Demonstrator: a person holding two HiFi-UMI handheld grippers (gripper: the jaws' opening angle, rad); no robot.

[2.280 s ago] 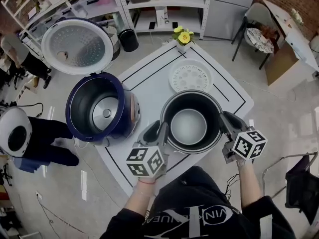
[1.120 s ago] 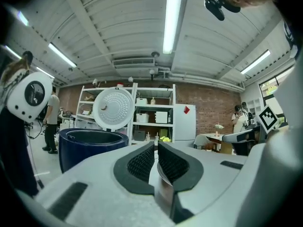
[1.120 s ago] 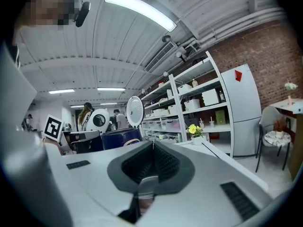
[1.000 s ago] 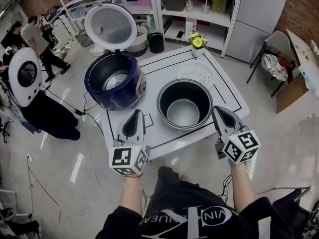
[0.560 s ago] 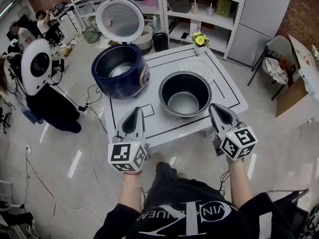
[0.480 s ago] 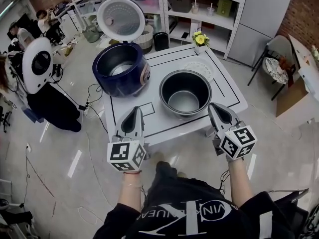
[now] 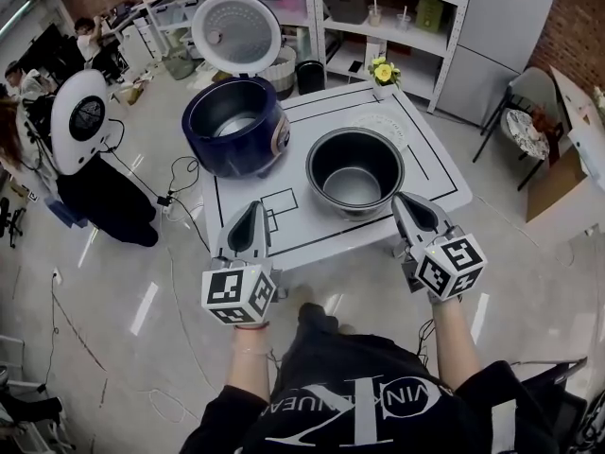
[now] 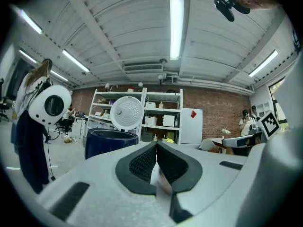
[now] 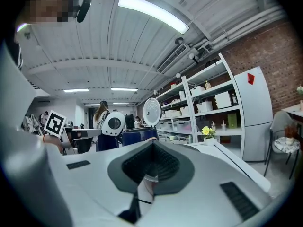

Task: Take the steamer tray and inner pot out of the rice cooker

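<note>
Inner pot (image 7: 355,170) stands upright, mouth up; left tongs (image 7: 254,206) and right tongs (image 7: 404,200) closed, empty

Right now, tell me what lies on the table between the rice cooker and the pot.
Nothing: the table is bare between rice cooker and pot, shown in the head view.

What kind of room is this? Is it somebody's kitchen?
Probably a lab or workshop, not a home kitchen: open metal shelves of boxes, a white table marked with black lines, and a white round-headed machine standing nearby.
</note>
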